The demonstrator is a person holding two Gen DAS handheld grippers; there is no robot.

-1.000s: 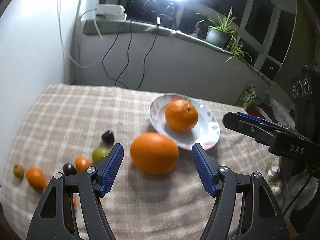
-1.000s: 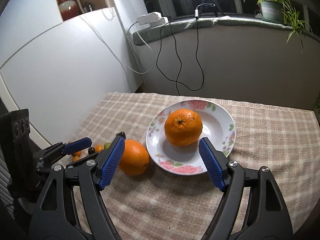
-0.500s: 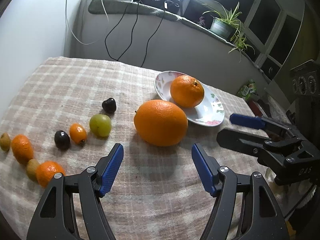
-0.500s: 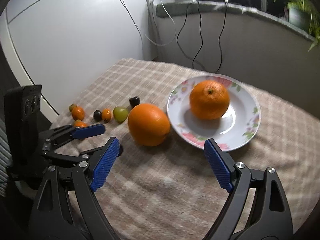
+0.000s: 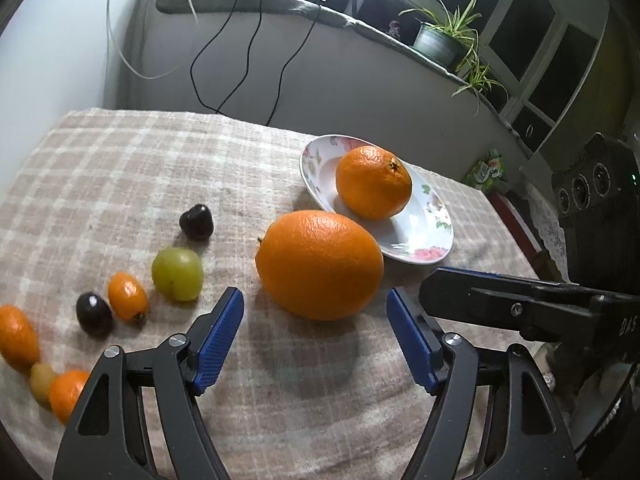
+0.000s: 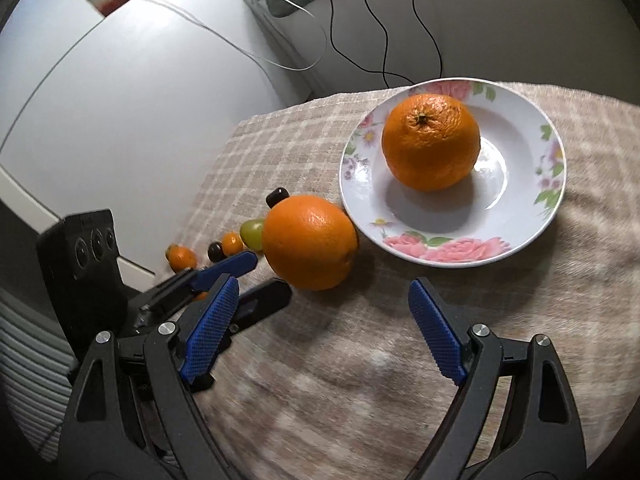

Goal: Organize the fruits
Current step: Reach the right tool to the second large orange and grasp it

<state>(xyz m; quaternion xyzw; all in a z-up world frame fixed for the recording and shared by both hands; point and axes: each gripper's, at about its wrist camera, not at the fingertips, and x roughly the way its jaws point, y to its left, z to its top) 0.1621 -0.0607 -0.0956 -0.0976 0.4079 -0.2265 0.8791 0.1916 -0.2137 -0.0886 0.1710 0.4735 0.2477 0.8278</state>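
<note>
Here the large orange (image 5: 319, 265), smooth, glossy and slightly oval, lies on the checked cloth (image 5: 120, 168) just beside the flowered plate (image 5: 432, 216) holding a rounder, dimpled orange (image 5: 373, 188). The left gripper (image 5: 314, 338) is spread wide just short of it; the right gripper (image 6: 324, 330) gapes empty too.

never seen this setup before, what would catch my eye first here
The big orange lying on the checked cloth, just ahead of the open left tool, stands out first. Right behind it sits a second orange in the flowered plate. To the left, a loose line of small fruit runs off across the cloth, led by a green grape.
</note>
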